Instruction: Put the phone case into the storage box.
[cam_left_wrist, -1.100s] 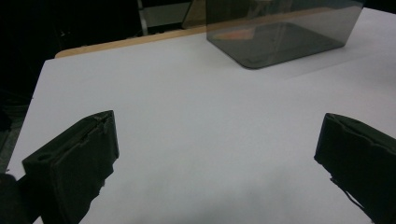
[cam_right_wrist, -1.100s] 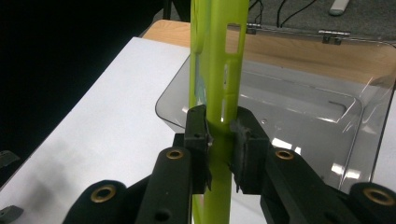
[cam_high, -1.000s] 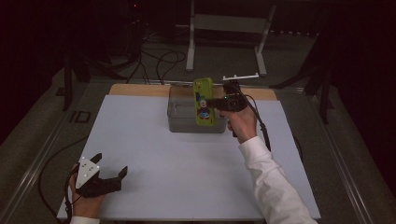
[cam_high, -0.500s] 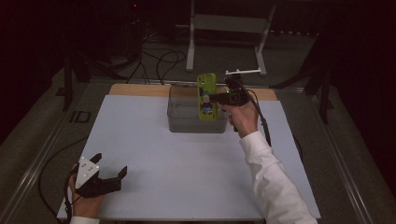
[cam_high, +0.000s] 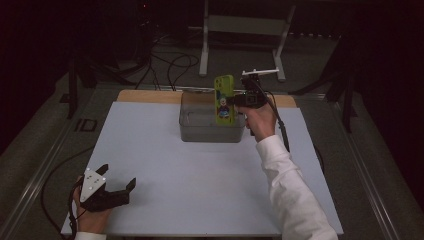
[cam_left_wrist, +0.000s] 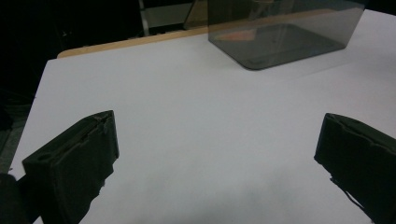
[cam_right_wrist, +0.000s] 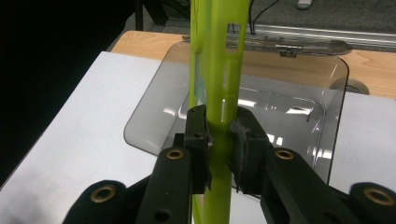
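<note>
No text, brand or number can be read anywhere. The green phone case (cam_high: 224, 98) bears a small cartoon figure print, too blurred to make out any lettering on it.

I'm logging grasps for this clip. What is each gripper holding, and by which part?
The right gripper is shut on the green phone case, pinching its thin side edge above the clear box. The left gripper is open, holding nothing.
</note>
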